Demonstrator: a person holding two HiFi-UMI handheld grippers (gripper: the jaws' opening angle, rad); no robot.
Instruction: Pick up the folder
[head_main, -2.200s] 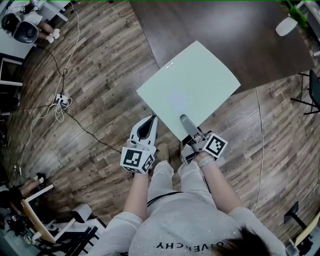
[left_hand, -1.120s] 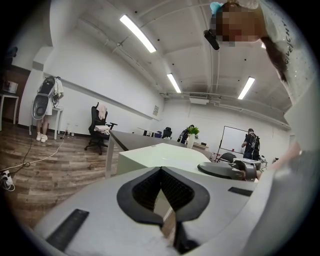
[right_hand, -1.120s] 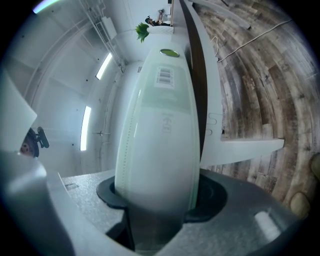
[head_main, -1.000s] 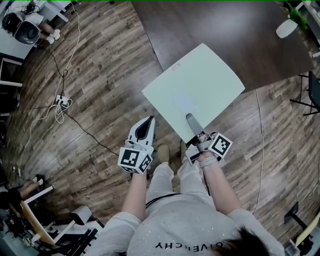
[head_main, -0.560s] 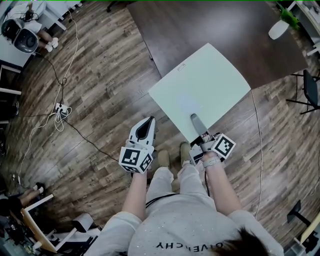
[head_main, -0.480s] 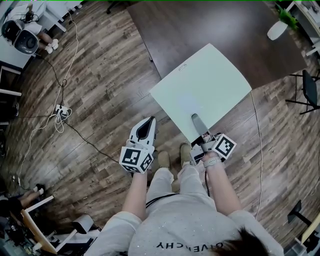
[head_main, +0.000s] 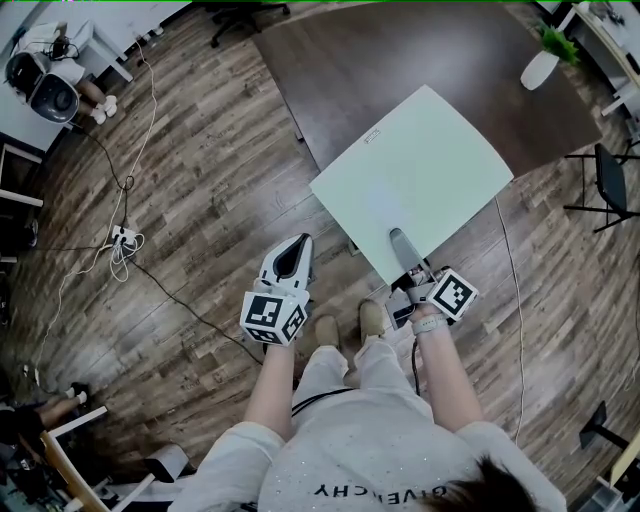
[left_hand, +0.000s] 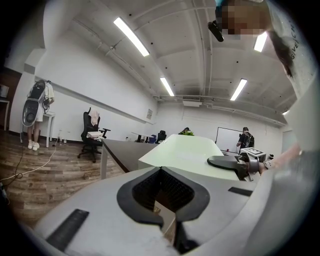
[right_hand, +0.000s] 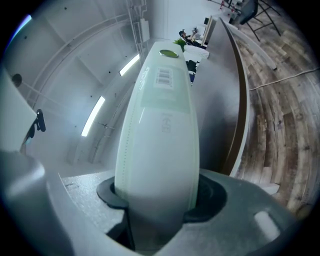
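The folder, centre-right, is up off the table, clamped in the right gripper, the left gripper closed and empty, so pickup looks done

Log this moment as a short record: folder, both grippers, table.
folder: pale green, held up by its near edge, partly over the table's corner
right gripper: shut on the folder, one jaw lying on top of it
left gripper: shut, nothing between the jaws, apart from the folder
table: dark brown, lower than the folder
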